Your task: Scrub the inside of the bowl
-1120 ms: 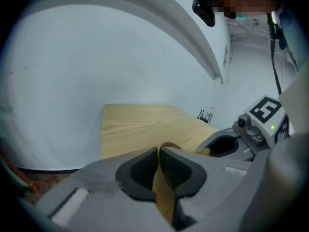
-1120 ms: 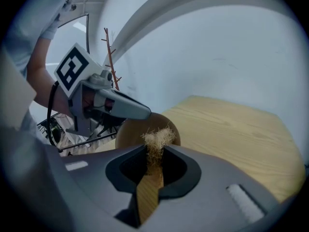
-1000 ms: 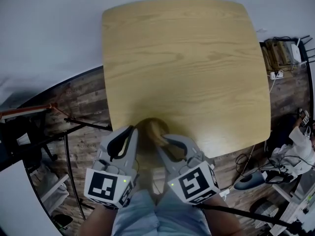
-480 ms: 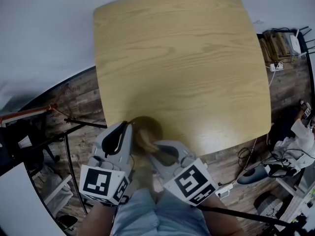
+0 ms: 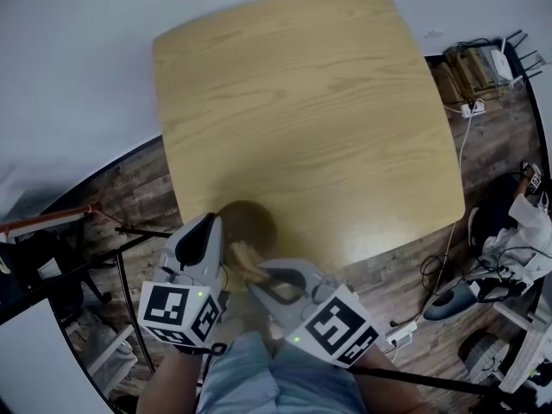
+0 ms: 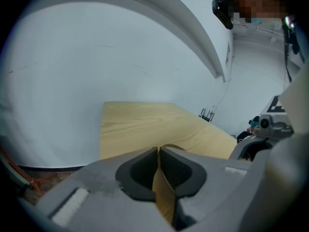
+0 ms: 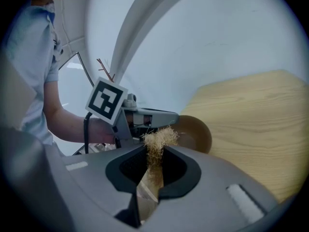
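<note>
**Current step: scrubbing, with the bowl braced.**

1. The bowl is sitting on the table, at the table's corner nearest the person.
2. The left gripper is acting as the clamp. Its jaws are pressing together on the thin brown wall of the bowl, with one jaw on each face of the wall. In the head view it is gripping the bowl's left rim.
3. The right gripper is acting as the tool holder. Its jaws are pinching the stem of a fibre scrubber, whose frayed, straw-coloured tuft is projecting beyond the jaw tips towards the bowl.
4. In the head view the tuft is lying at the near edge of the bowl. In the right gripper view it is showing just in front of the bowl's opening. No view is confirming that the fibres are touching the inner surface.

**Next move, as judged:**

- The tuft is needing to be carried over the bowl's near rim, down onto the inner wall, and swept around it.
- The left gripper is needing to hold firm throughout, because scrubbing pressure is likely to tip or slide a bowl this close to the table edge.
- Only a short stem is being pinched, so hard sideways strokes are risking the scrubber twisting out.
</note>
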Tool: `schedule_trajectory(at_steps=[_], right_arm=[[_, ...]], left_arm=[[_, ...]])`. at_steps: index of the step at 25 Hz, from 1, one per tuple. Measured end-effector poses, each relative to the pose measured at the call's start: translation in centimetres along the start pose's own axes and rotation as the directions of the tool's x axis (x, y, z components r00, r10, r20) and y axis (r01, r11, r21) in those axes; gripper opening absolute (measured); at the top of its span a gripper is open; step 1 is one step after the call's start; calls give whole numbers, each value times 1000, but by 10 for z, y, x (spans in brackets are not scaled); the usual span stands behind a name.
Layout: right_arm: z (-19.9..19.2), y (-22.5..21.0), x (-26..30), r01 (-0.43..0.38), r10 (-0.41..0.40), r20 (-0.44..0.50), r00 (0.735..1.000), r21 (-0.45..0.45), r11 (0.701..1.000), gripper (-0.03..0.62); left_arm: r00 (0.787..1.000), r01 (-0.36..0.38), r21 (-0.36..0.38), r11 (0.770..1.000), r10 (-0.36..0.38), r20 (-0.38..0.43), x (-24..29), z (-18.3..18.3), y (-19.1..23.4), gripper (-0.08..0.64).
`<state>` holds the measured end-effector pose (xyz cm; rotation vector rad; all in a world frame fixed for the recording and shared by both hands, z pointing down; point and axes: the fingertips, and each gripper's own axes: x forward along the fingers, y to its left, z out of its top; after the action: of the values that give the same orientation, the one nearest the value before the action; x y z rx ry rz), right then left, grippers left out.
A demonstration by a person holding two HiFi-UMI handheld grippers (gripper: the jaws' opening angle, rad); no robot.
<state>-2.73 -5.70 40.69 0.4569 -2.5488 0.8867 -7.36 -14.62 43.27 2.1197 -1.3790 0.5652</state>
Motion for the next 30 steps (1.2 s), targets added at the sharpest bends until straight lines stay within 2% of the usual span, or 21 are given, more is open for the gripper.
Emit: schedule_trajectory(at_steps=[3,6,11,18,23,30], right_arm=[[11,0,-13,1,-2,58,998,14,1000,57],[20,-10,-22,55,-56,88,995,16,998,58],[25,-33,-19,160,-156,61,986,-54,986,58],[13,-59,0,233,-237,-23,971,-95,968,58],[14,-69,13,231,-236,-34,971,-110,967,57],[6,-60,28,162,-168,-81,982,-84,983,57]], left_arm=[[1000,-2,-1,1000,2,-1,0,2,-2,35],[1000,7,2,1000,-7,-5,2,4,-7,35],[1000,24,2,1000,-24,-14,3,2,-16,34],[999,42,-16,999,-42,-18,7,1,-18,34],[999,41,-42,998,-42,-19,12,2,-16,34],[998,56,-48,997,-57,-19,14,3,-15,32]])
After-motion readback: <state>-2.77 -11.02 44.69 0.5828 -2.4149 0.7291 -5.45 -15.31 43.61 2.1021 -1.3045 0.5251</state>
